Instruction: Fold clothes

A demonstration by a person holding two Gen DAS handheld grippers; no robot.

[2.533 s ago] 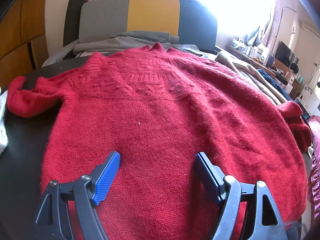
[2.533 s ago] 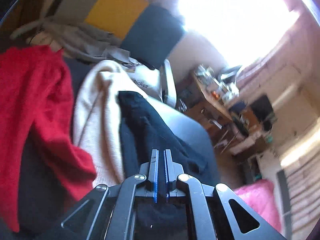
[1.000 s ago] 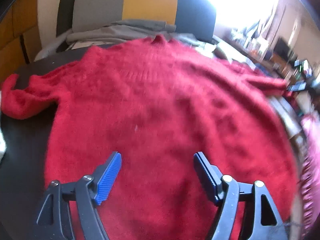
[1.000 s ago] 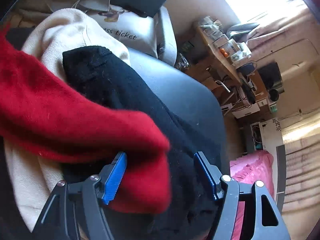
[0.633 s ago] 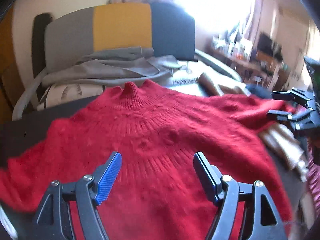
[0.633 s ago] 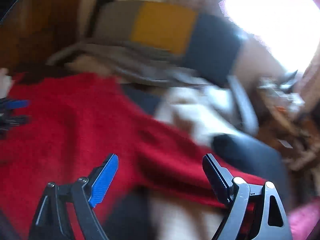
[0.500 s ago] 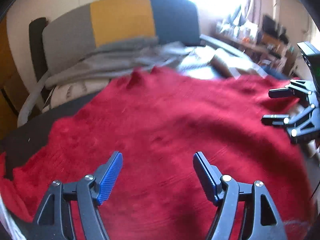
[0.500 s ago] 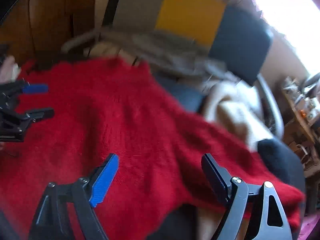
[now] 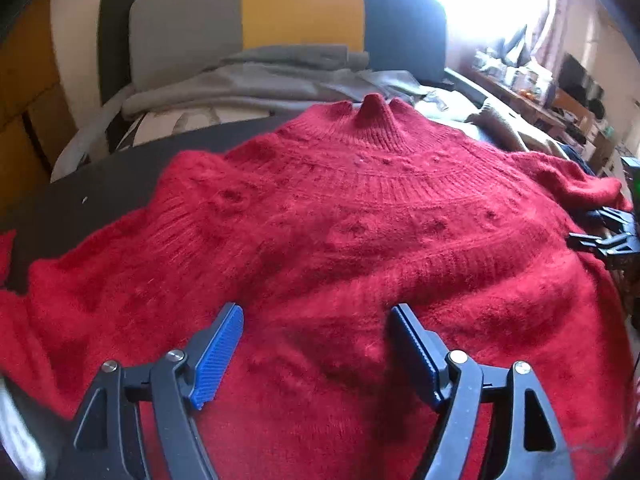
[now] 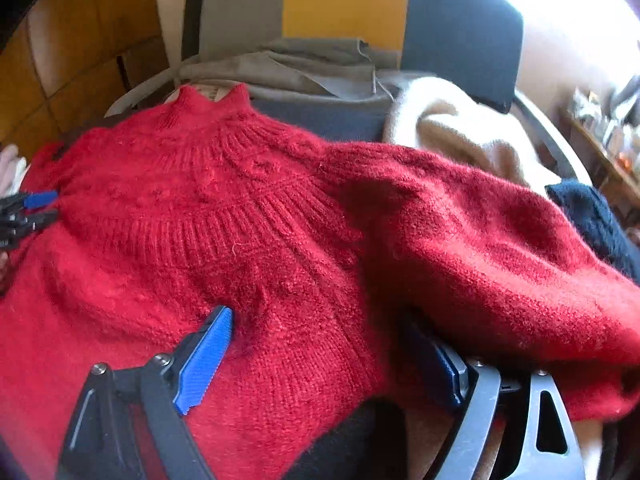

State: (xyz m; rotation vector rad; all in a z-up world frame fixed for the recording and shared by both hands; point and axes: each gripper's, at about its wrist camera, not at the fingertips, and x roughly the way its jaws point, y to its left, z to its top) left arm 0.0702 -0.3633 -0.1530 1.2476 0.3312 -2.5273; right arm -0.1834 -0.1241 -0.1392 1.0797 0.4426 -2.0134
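Red sweater (image 9: pixel 360 240): fluffy loose knit, prob. soft, light, stretchy, likely to snag or sag. Best hold, I'd judge: thick ribbed hem or shoulder seam, not fuzz.

Look: ribbed yoke, bobbles, short collar (image 9: pixel 376 114) pointing at the tri-colour chair back (image 9: pixel 288 8).

Lies spread flat on dark table (image 9: pixel 100 200) in front of that chair; one sleeve (image 10: pixel 500 248) trails off right.

Left gripper (image 9: pixel 316 344): spread, over lower body, pinching nothing. Right gripper (image 10: pixel 328 348): spread, at sleeve join.
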